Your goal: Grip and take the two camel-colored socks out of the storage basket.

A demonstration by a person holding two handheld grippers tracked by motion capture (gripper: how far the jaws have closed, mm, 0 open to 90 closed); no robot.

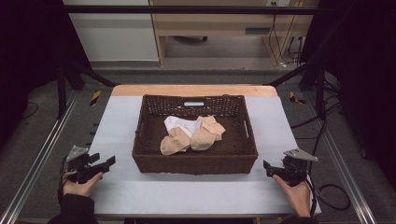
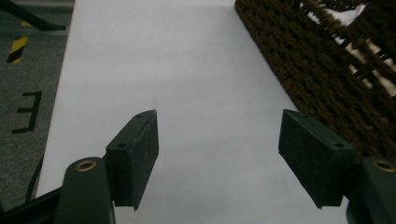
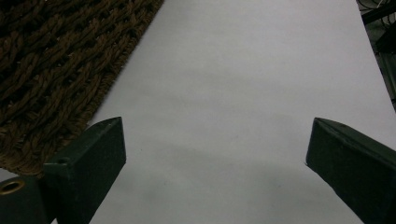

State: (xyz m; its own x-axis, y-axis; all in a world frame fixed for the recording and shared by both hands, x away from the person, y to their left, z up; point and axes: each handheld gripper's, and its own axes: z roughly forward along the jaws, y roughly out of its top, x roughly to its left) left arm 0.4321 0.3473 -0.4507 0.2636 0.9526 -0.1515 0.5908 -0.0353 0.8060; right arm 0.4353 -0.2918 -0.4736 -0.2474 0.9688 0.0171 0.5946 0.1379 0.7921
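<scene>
Two grippers rest low on the pale table (image 1: 116, 191), one in each of my hands. My left gripper (image 1: 110, 163) sits just beside the left wall of the brown wicker basket (image 1: 194, 164), its jaws spread wide with nothing between them. My right gripper (image 1: 266, 166) sits beside the basket's right wall, jaws equally wide and empty. Inside the basket, toward its middle, lies a small heap of socks: beige socks (image 1: 191, 139) overlapping a white sock (image 1: 180, 124). Neither gripper touches the basket or the socks.
</scene>
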